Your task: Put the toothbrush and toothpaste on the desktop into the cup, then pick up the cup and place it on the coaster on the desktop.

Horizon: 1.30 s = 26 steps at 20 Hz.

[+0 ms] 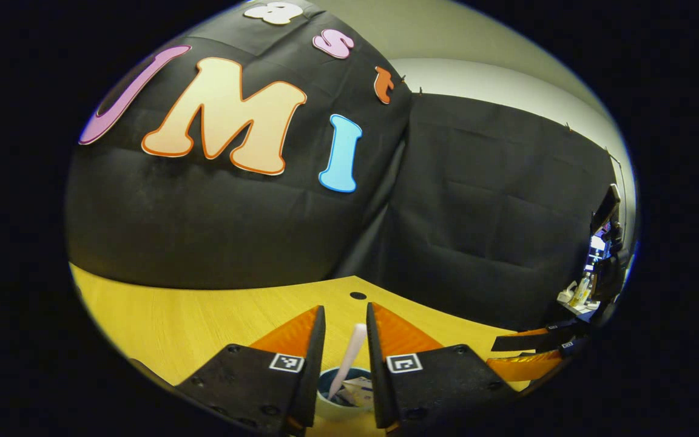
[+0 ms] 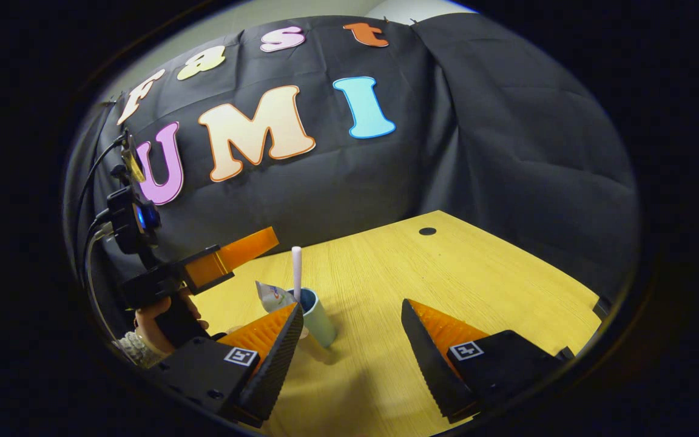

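Note:
A light blue cup (image 2: 319,321) stands upright on the wooden table (image 2: 477,279). A pink toothbrush (image 2: 296,270) sticks up out of it, and the toothpaste tube (image 2: 270,295) leans out over its left rim. My left gripper (image 1: 344,308), held by a hand (image 2: 155,321), hovers above and just left of the cup (image 1: 342,394). Its fingers are apart, and the toothbrush (image 1: 351,352) rises in the gap without touching either. My right gripper (image 2: 351,304) is wide open low over the table, its left finger (image 2: 280,340) close beside the cup. The right gripper (image 1: 543,349) also appears at far right.
A black cloth wall (image 2: 337,182) closes the table's far side and right side. A small dark hole (image 2: 427,231) sits near the table's back corner. Bare tabletop stretches to the right of the cup. Desk clutter and a screen (image 1: 595,255) lie beyond the booth's edge.

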{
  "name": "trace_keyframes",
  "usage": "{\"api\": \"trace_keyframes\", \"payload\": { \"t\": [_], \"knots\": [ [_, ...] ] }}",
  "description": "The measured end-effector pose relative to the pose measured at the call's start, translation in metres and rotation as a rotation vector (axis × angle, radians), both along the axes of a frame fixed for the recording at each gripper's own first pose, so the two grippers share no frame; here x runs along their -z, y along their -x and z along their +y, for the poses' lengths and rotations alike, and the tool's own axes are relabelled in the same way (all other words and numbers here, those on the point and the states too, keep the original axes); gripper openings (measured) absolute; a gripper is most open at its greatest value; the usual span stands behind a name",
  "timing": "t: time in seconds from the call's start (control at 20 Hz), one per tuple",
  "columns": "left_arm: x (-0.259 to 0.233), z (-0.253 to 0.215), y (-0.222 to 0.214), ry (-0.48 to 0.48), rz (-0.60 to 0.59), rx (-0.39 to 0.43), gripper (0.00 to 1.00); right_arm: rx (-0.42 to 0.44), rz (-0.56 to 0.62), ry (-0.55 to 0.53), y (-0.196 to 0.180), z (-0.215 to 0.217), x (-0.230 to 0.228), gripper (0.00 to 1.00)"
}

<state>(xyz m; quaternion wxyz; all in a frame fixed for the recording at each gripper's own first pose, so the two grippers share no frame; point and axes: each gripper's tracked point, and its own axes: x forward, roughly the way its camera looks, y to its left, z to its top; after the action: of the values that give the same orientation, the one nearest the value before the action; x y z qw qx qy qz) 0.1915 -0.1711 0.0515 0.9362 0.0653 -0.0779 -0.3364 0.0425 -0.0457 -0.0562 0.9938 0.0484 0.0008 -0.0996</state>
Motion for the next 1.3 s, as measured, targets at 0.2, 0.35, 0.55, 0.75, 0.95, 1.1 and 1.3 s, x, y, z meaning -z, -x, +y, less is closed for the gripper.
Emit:
{"api": "trace_keyframes", "payload": {
  "t": [0.2,0.35,0.55,0.75,0.95,1.1,1.3],
  "knots": [
    [-0.018,0.032,0.006,0.021,-0.047,-0.087,0.93,-0.036,0.014,0.022,-0.006,0.010,-0.004,0.98],
    [-0.028,0.063,0.015,0.041,-0.064,-0.159,0.94,-0.079,0.038,0.051,-0.015,0.023,-0.007,0.98],
    [-0.036,0.114,0.027,0.045,-0.068,-0.278,0.94,-0.165,0.118,0.079,-0.031,0.046,0.002,0.94],
    [-0.036,0.178,0.041,0.054,-0.047,-0.416,0.94,-0.234,0.271,0.096,-0.049,0.062,0.024,1.00],
    [-0.030,0.249,0.063,0.051,-0.018,-0.570,0.95,-0.273,0.433,0.127,-0.063,0.071,0.048,0.98],
    [-0.027,0.302,0.085,0.050,-0.006,-0.686,0.95,-0.273,0.549,0.151,-0.076,0.072,0.066,0.94],
    [-0.024,0.352,0.114,0.062,0.008,-0.809,0.95,-0.265,0.668,0.158,-0.088,0.072,0.084,0.93]
  ]
}}
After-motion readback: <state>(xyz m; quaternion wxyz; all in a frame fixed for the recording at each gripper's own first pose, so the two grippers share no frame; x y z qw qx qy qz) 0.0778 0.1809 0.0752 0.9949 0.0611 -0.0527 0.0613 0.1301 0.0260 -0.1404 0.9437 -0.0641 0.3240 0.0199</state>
